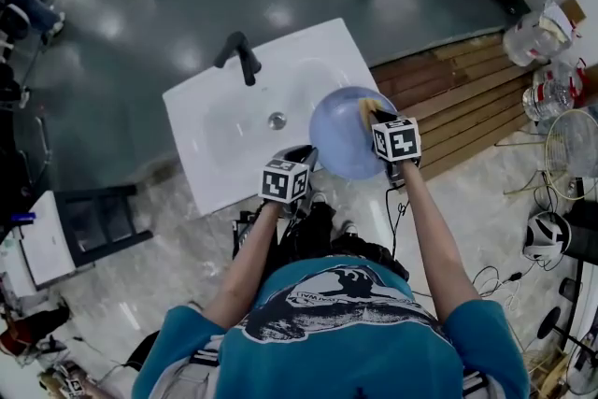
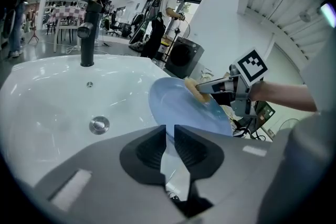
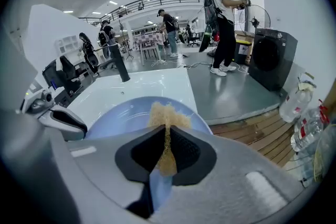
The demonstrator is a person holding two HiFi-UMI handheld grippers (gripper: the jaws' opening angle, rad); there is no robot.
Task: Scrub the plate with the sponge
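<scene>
The right gripper (image 3: 166,129) pinches a tan sponge (image 3: 167,113) — its free end against the blue plate (image 3: 118,113) — above the white sink (image 3: 152,81).

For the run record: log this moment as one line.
left gripper: shut on plate rim | right gripper: shut on sponge | sponge: against plate's face | plate: tilted over sink

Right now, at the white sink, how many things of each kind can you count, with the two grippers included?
Round blue plate: 1
Tan sponge: 1
White sink basin: 1
Black tap: 1
Metal drain: 1
Grey gripper: 2, the left gripper and the right gripper
Total: 7
</scene>
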